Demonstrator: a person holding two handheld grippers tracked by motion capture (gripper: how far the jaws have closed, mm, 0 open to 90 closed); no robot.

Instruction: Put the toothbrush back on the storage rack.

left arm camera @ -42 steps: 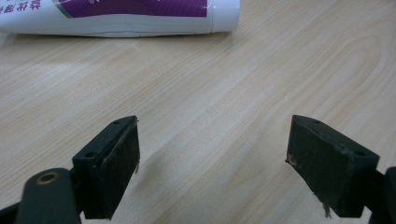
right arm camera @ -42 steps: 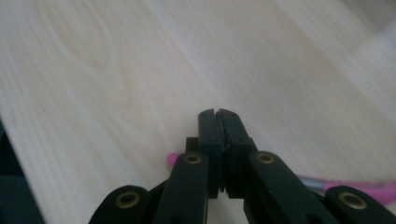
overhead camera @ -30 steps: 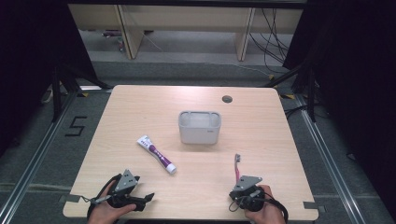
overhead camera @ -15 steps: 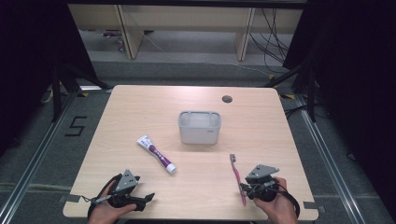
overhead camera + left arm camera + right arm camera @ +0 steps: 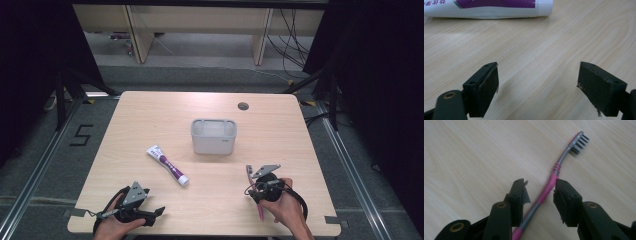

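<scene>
Lower right of high view: right gripper (image 5: pixel 255 187) over pink toothbrush (image 5: pixel 254 192) lying on surface (image 5: pixel 280 135); jaws just been opening, handle between them, pads clear. Lower left: left gripper (image 5: pixel 150 215) spread, empty, toothpaste tube (image 5: pixel 168 165) beyond.

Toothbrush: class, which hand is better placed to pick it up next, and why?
Right. The right tool has just been opening and straddles the toothbrush handle; the left tool stands open near the toothpaste tube.
</scene>
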